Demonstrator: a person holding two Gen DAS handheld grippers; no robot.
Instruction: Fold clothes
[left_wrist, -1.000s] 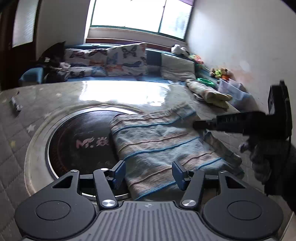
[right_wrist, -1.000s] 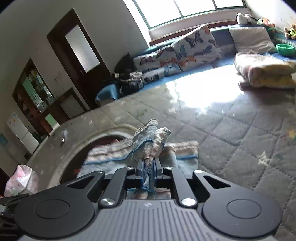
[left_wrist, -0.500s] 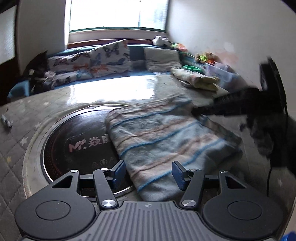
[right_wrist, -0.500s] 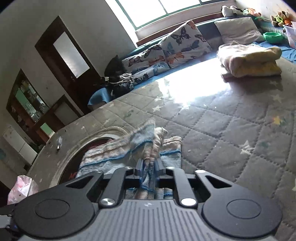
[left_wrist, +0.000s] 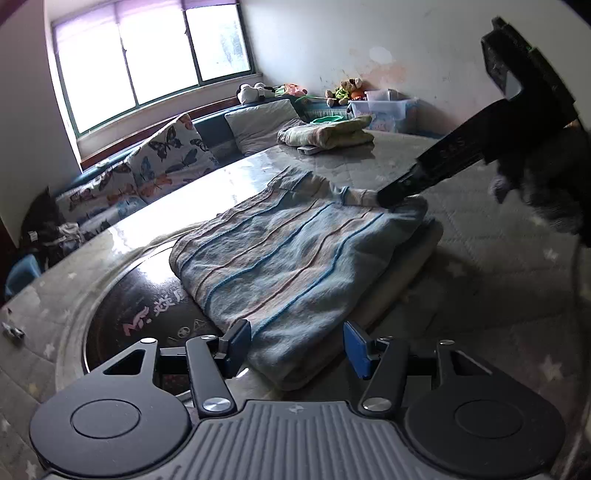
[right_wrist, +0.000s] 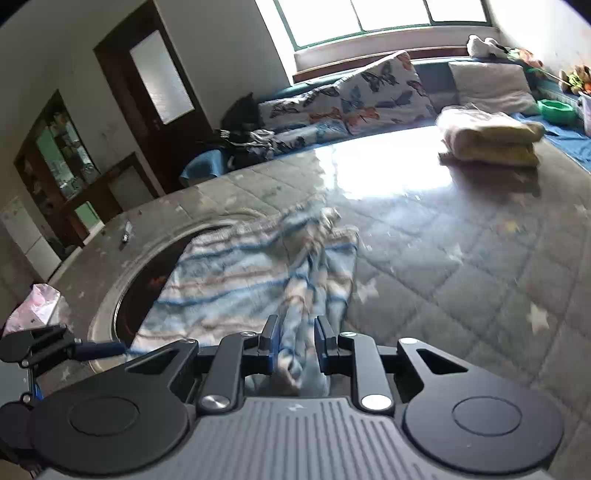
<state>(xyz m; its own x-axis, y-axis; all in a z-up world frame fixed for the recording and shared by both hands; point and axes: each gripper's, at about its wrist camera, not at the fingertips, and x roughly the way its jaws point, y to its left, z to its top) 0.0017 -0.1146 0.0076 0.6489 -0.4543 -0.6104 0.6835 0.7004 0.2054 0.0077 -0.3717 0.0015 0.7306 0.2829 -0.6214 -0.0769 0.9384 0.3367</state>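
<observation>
**Striped towel half folded on the quilted worktop**

The towel (left_wrist: 295, 258), pale blue with thin blue and tan stripes, lies doubled over on the worktop (left_wrist: 480, 295), its near left part hanging over the dark round inset (left_wrist: 122, 314) ringed in metal. Its far corner is bunched and lifted toward the right.

The left gripper (left_wrist: 295, 347) hangs low over the towel's near edge, jaws standing well apart with the cloth below and between them; the blue pads (left_wrist: 354, 349) do not press on it, so it holds nothing.

The right gripper (right_wrist: 295, 339) sits at the towel's far right corner. A gathered ridge of cloth runs between its jaws, which are parted a little and opening; the pads look to stand just clear of the cloth, though the picture is blurred there. From the left camera the right gripper (left_wrist: 391, 195) shows as a dark bar reaching down to that corner, held by a gloved hand (left_wrist: 546, 184).

Well apart, at the far side of the worktop, rests a folded pile (right_wrist: 491, 138) of cream and yellow cloth. Beyond it a bench under the window (left_wrist: 147, 62) carries butterfly cushions (left_wrist: 166, 151), a grey pillow (left_wrist: 262, 125) and soft toys (left_wrist: 343, 90). A small dark object (right_wrist: 126, 232) lies near the worktop's left edge
</observation>
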